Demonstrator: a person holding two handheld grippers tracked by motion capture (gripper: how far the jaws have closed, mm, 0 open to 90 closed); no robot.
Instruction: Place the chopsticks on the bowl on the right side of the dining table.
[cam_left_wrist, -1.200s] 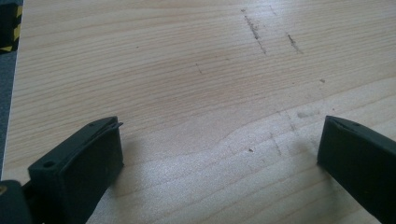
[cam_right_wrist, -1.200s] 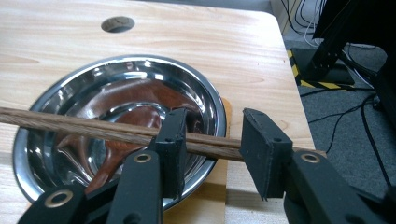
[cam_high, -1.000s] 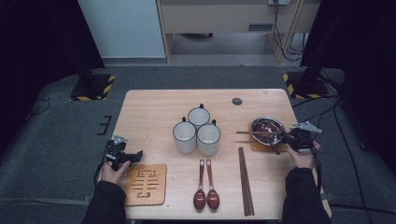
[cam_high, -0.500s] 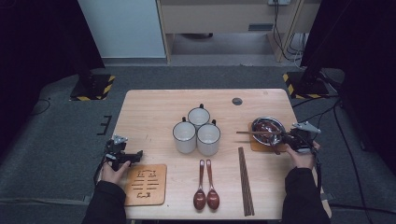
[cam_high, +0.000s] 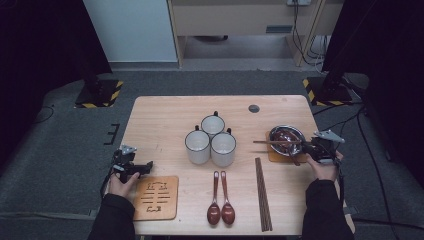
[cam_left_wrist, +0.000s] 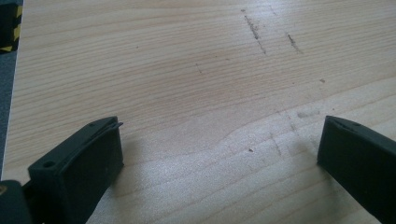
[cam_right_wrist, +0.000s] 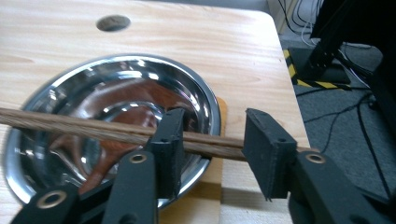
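Compared with one second ago nothing on the desk (cam_high: 165, 120) has shifted, but the right claw (cam_right_wrist: 212, 140) has just been opening, its jaws now loose around the chopsticks (cam_right_wrist: 93, 128) lying across the steel bowl (cam_right_wrist: 205, 105), while the left claw (cam_left_wrist: 219, 154) rests wide open and empty.

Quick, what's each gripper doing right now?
Left gripper: open, holding nothing.
Right gripper: open, just widened; chopsticks resting on the bowl cross its jaws, unpinched.

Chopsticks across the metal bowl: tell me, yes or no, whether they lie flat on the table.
No. The chopsticks rest across the rim of the metal bowl, running between the right gripper jaws.
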